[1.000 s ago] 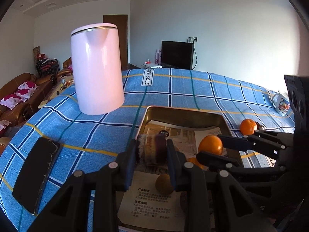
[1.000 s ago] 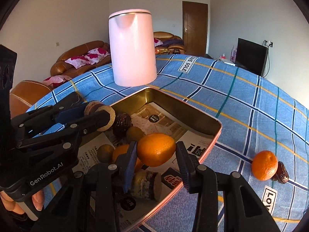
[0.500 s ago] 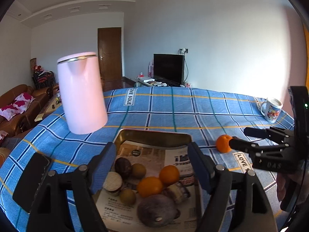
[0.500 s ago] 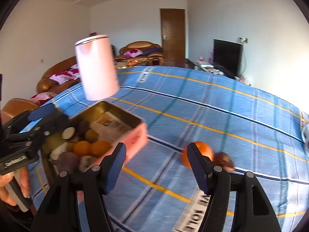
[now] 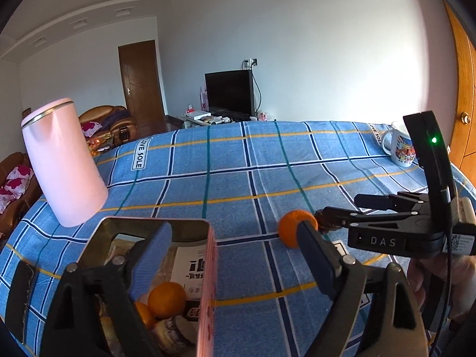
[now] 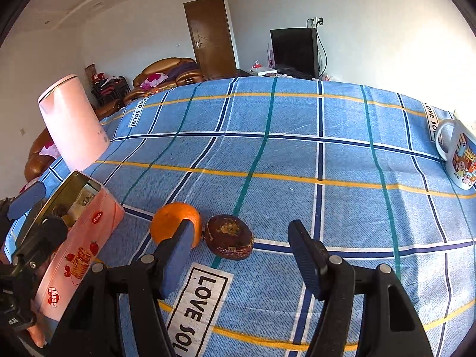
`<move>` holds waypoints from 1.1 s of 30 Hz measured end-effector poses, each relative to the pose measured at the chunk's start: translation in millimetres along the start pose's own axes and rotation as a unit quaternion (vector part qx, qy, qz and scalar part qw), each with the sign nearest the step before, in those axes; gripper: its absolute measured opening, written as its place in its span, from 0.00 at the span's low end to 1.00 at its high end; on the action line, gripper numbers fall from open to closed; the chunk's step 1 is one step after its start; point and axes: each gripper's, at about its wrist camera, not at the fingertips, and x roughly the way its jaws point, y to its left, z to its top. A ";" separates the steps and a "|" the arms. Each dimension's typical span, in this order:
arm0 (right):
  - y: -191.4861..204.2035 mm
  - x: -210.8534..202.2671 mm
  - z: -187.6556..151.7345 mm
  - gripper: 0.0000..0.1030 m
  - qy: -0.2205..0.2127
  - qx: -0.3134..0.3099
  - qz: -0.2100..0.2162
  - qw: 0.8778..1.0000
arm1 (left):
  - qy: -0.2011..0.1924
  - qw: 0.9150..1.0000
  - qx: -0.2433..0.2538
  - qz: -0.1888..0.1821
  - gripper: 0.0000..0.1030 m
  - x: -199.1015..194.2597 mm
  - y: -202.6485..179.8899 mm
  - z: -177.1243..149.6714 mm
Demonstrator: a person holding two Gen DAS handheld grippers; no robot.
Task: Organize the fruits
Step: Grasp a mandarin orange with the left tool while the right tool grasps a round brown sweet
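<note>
Two fruits lie outside the tin (image 6: 89,238) on the desk (image 6: 297,154): an orange (image 6: 174,223) and a dark fruit (image 6: 228,240), touching or nearly so. In our right view both sit just ahead of our right gripper (image 6: 239,261), whose fingers (image 6: 175,255) stand about half open with nothing between them. The dark fruit lies close to the line between the fingers, slightly toward the left one, and the orange sits just beyond that left finger's tip, partly hidden by it. The dark fruit's long axis runs roughly across the fingers' gap, so we judge it the easier first pick, straight ahead and down. Our left gripper (image 5: 235,255) is opening, jaws wide and empty: its left finger hangs over the tin, where more oranges (image 5: 166,299) and other fruit lie on paper, while its right finger points toward the loose orange, farther off. We judge the right hand the nearer one. A pink kettle (image 5: 64,166) and a mug (image 6: 459,154) stand well apart from the fruit.
</note>
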 end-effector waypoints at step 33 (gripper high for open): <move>-32.2 -38.1 -12.7 0.38 -0.078 0.031 -0.006 0.996 | 0.094 0.995 0.001 -0.045 0.83 68.4 -53.4 2.3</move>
